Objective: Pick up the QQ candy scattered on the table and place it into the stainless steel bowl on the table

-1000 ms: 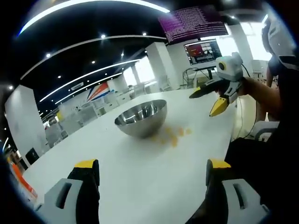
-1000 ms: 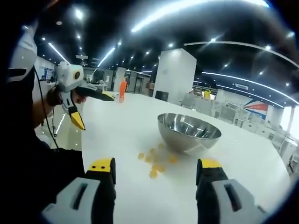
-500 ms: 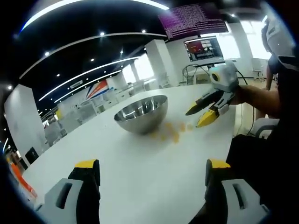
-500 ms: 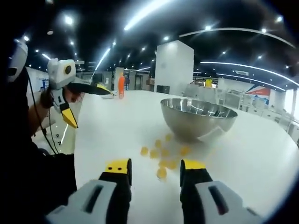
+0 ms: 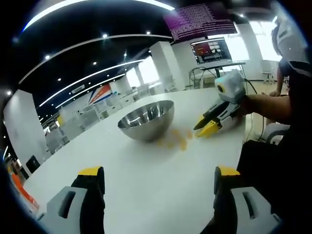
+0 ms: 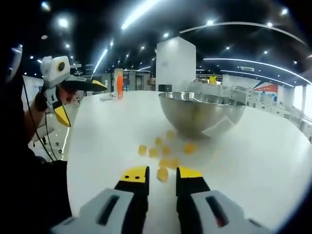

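Several QQ candies [image 6: 165,151] sit by the bowl [image 6: 202,113]; right gripper [image 6: 162,174] fingers nearly pinching one, left gripper [image 5: 158,178] fingers spread wide.

The left gripper view is looking from well back across the worktop [image 5: 146,180] toward the bowl [image 5: 146,120]. The right gripper view is sitting low, close to the candies [image 6: 162,174]. Both are sharing bowl and candies from opposite sides.

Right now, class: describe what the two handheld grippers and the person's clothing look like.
Each gripper has grey jaws, black inside, with yellow tips. The left gripper and right gripper each carry a white box. A thin dark cable hangs beside the left one. The person's clothing is dark.
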